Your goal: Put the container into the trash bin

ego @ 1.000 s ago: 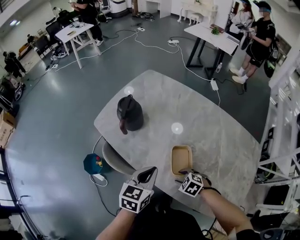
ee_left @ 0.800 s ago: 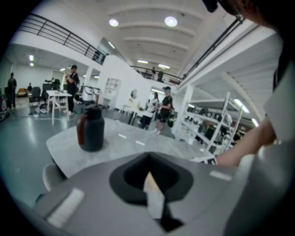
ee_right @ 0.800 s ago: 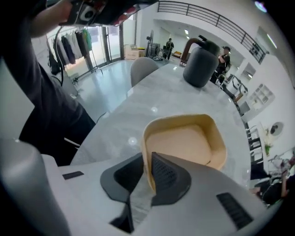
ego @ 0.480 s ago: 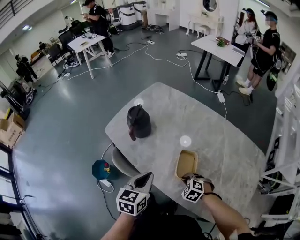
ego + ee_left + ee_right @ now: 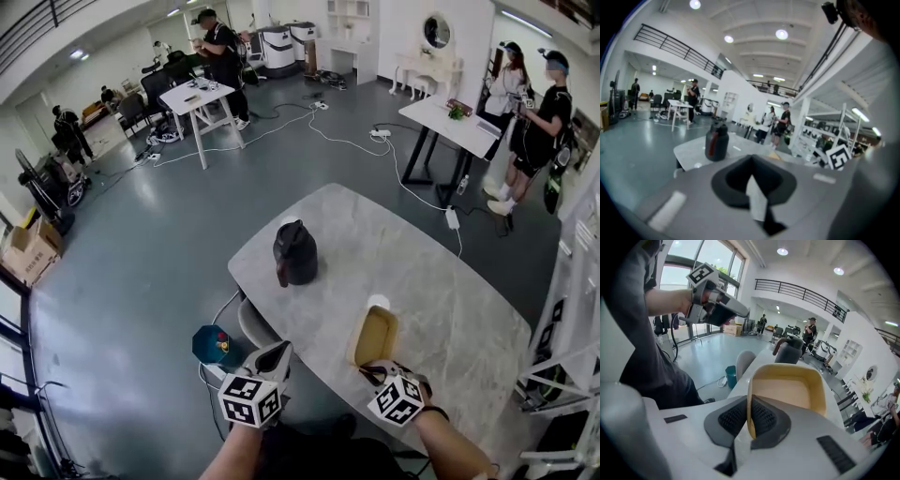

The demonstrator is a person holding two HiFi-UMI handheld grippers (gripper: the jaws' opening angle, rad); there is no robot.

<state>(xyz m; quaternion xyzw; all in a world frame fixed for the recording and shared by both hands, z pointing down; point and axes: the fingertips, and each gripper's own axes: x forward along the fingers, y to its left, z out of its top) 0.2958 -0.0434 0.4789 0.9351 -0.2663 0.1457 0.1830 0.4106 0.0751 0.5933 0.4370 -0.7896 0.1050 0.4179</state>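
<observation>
Container [image 5: 785, 390] rim in right tool [image 5: 749, 420]

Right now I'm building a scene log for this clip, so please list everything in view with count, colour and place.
container: 1, tan, at the table's near edge, rim gripped
jug: 1, black, on the table, far left part
table: 1, grey marble, centre
trash bin: 1, teal, on the floor left of the table
chair: 1, grey, tucked at the table's near-left edge
side tables: 2, white, background
cables: several, white, on the floor
people: at least 4, background
left hand-held gripper: 1, grey, shut, empty, off the table's edge
right hand-held gripper: 1, grey, shut on the container's rim
</observation>
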